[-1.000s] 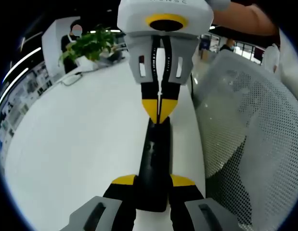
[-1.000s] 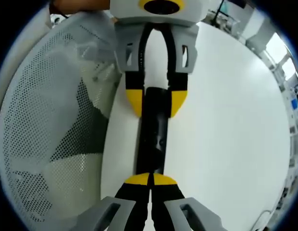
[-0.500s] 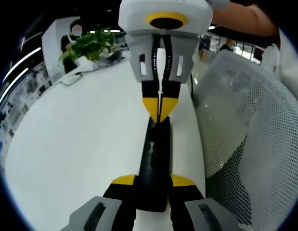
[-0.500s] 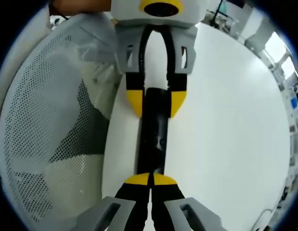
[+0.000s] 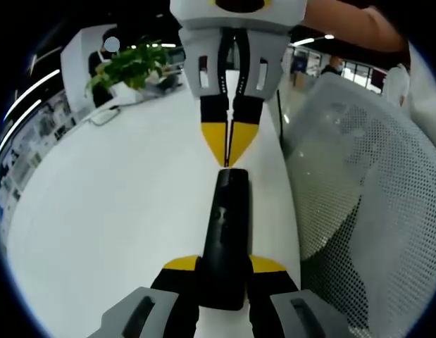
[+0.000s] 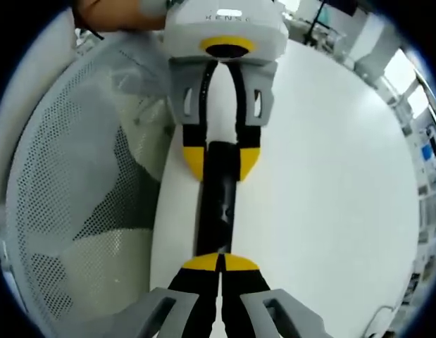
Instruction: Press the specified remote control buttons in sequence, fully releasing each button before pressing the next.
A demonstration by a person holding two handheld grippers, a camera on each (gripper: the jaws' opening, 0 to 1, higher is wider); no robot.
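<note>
A white table (image 5: pixel 98 204) takes up most of the left gripper view, with an office interior behind it. A white mesh chair back (image 5: pixel 365 211) stands at the table edge, and a green potted plant (image 5: pixel 133 67) is seen at the table's far end. A black remote control (image 5: pixel 227 232) lies lengthwise on the table near that edge. Its near end is clamped between the yellow-tipped jaws of the left gripper (image 5: pixel 223 266). The right gripper (image 5: pixel 228 141) is held opposite, its jaws pressed together, the tips just beyond the remote's far end; contact cannot be determined. In the right gripper view, the closed right gripper (image 6: pixel 219 263) is seen at one end of the remote.
</note>
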